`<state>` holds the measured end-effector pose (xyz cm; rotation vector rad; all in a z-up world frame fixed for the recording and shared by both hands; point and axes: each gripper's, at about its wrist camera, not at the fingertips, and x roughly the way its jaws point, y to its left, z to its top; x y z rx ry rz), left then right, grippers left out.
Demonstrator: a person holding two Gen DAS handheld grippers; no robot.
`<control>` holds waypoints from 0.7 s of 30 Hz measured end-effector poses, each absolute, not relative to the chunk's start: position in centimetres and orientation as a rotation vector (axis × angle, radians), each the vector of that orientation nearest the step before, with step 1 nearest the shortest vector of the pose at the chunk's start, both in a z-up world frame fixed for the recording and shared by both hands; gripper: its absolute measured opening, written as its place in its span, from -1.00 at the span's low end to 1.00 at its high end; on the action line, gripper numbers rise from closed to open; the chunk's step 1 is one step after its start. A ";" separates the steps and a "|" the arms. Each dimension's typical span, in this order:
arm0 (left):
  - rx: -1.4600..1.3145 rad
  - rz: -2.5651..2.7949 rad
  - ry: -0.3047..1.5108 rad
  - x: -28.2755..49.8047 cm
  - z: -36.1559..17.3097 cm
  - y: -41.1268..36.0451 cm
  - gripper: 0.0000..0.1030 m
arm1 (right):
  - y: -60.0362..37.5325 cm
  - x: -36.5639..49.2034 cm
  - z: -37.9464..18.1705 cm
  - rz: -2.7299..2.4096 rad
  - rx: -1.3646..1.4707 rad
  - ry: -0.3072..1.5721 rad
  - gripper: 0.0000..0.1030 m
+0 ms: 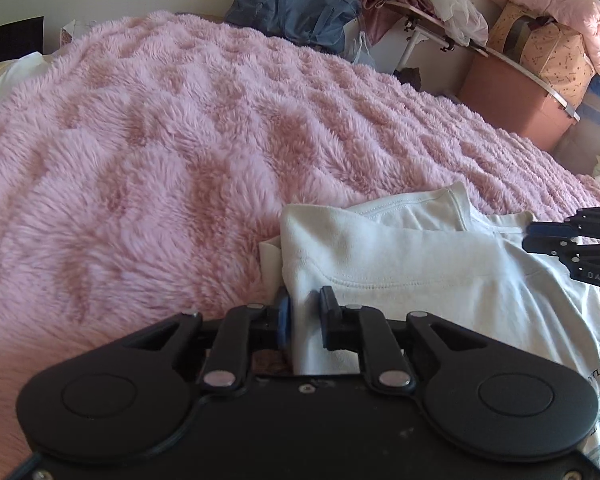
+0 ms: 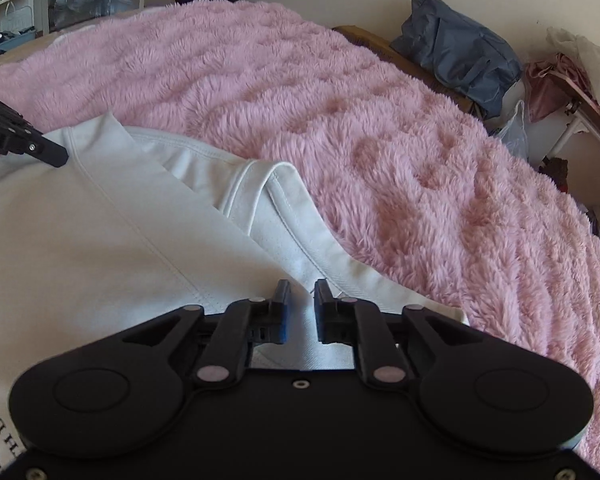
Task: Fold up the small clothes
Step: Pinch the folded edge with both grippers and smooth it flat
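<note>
A white garment (image 1: 420, 276) lies partly folded on the pink fluffy blanket (image 1: 160, 140), with printed text at its near edge. My left gripper (image 1: 305, 300) sits over the garment's left folded edge. Its fingers stand a narrow gap apart with cloth lying between them, and the pads do not visibly press it. In the right wrist view my right gripper (image 2: 300, 292) rests low over the same garment (image 2: 100, 240), near a stitched hem. Its jaws are also slightly apart, with flat cloth showing in the gap. Each gripper shows at the edge of the other's view, the right gripper (image 1: 528, 236) and the left gripper (image 2: 62, 160).
The blanket (image 2: 380, 140) covers the whole bed. Behind the bed are a blue bag (image 1: 296, 8), a rack with clothes (image 1: 420, 0), a pink box (image 1: 512, 96) and a pink quilt (image 1: 560, 4). Shelves (image 2: 12, 8) stand at the far left.
</note>
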<state>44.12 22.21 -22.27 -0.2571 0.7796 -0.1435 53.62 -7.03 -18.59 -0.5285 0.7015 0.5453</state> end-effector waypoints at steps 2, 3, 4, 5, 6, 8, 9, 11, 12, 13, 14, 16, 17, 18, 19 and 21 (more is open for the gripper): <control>-0.257 -0.146 0.750 43.5 -21.4 22.6 -0.64 | -9.1 52.4 -16.6 0.577 -0.476 0.667 -0.67; -0.268 -0.146 0.737 43.0 -20.9 23.0 -0.63 | -10.4 51.8 -15.7 0.581 -0.450 0.658 -0.66; -0.280 -0.153 0.730 42.8 -20.5 23.3 -0.62 | -12.0 51.1 -14.8 0.570 -0.430 0.648 -0.58; -0.293 -0.162 0.724 42.6 -20.1 23.4 -0.60 | -13.5 50.6 -14.3 0.557 -0.418 0.646 -0.52; -0.303 -0.173 0.722 42.5 -19.7 23.3 -0.60 | -15.2 50.2 -13.9 0.536 -0.414 0.653 -0.52; -0.309 -0.199 0.720 42.3 -19.2 22.8 -0.58 | -18.6 49.8 -13.9 0.468 -0.408 0.677 -0.51; -0.307 -0.209 0.723 42.3 -19.1 22.4 -0.57 | -20.1 49.8 -14.0 0.432 -0.396 0.692 -0.50; -0.297 -0.217 0.738 42.6 -19.2 21.4 -0.55 | -23.4 49.6 -14.6 0.354 -0.333 0.714 -0.49; -0.295 -0.218 0.746 42.8 -19.5 20.8 -0.55 | -24.8 49.6 -15.0 0.328 -0.291 0.724 -0.49; -0.297 -0.219 0.753 42.9 -19.7 20.4 -0.55 | -25.8 49.6 -15.4 0.308 -0.247 0.733 -0.49; -0.305 -0.220 0.763 43.1 -20.0 20.0 -0.55 | -26.5 49.7 -15.9 0.291 -0.211 0.742 -0.47; -0.312 -0.217 0.775 43.6 -20.5 19.4 -0.54 | -27.2 49.9 -16.8 0.257 -0.184 0.745 -0.44; -0.309 -0.214 0.780 43.8 -20.7 19.1 -0.54 | -27.3 50.0 -17.2 0.242 -0.175 0.743 -0.39; -0.302 -0.212 0.785 44.0 -20.9 18.8 -0.54 | -27.4 50.2 -17.7 0.237 -0.159 0.742 -0.35; -0.298 -0.210 0.789 44.1 -21.0 18.6 -0.54 | -27.3 50.5 -18.1 0.235 -0.147 0.742 -0.20; -0.293 -0.213 0.803 44.6 -21.4 18.2 -0.53 | -27.0 51.1 -18.8 0.213 -0.136 0.744 -0.05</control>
